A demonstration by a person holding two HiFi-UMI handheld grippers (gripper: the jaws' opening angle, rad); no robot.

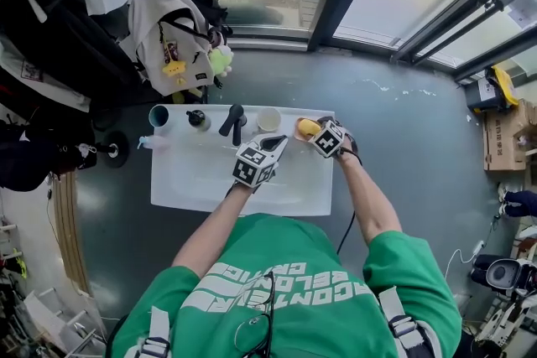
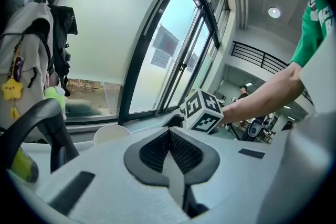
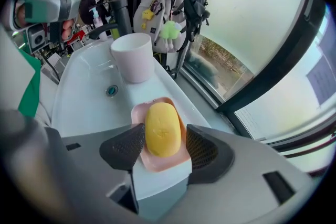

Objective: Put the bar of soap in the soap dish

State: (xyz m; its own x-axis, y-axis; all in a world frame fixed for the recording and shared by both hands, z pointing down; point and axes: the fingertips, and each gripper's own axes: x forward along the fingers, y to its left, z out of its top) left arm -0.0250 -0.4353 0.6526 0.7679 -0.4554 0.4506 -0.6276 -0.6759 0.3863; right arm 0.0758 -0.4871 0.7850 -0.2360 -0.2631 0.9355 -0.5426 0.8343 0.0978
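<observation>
The right gripper (image 3: 165,140) has its two dark ribbed jaws spread, one on each side of the yellow oval bar of soap (image 3: 163,127). The soap lies lengthwise in the shallow pink soap dish (image 3: 160,164). It looks to rest on the dish alone, though it is hard to tell whether one pad just brushes its side. The gap reads as a release, so the placing seems done. The dish sits on the far rim of the white rectangular washbasin (image 3: 84,99), at its right-hand corner, a flat ledge where soap can drain beside the bowl. Further along that same rim stands a pale round cup (image 3: 134,57). The left gripper (image 2: 169,136) is clenched on nothing and hangs over the basin's middle, probably kept clear of the work.
</observation>
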